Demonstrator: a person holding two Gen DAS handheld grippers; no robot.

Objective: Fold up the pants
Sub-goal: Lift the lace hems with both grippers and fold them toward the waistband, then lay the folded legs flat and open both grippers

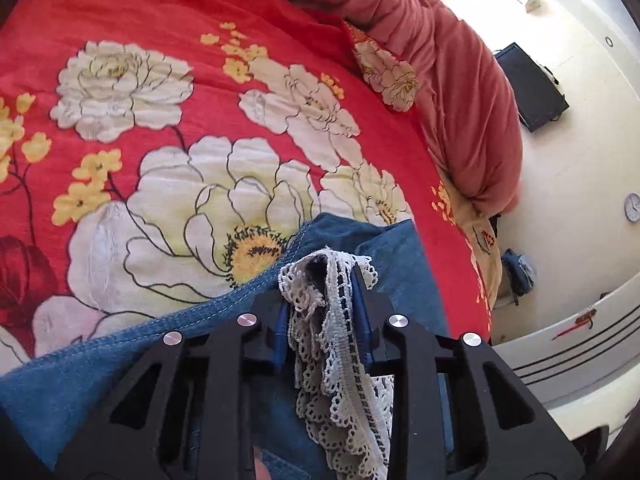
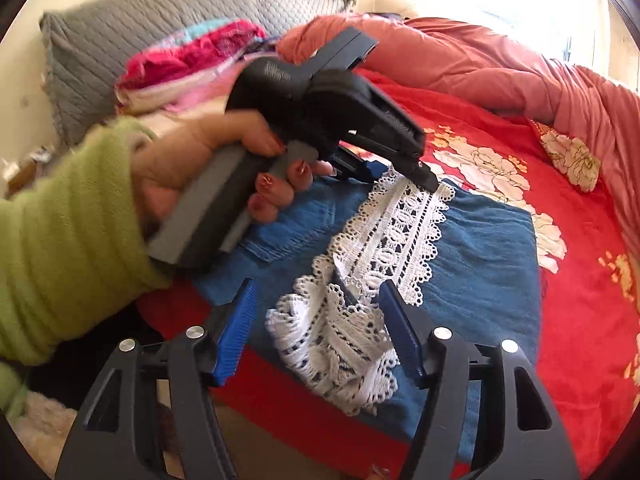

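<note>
The left gripper (image 2: 430, 182) hides part of the pants (image 2: 480, 240); the green sleeve (image 2: 60, 240) is blurred.

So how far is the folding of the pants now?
The blue pants already lie folded over on the red bedcover. In hand: the left gripper is shut on the white lace trim, while the right gripper is open around bunched lace. Left: laying the lace flat, maybe one more fold.

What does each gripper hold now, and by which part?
The left gripper is shut on the white lace trim of the blue pants, at its far end. The right gripper is open and holds nothing.
</note>
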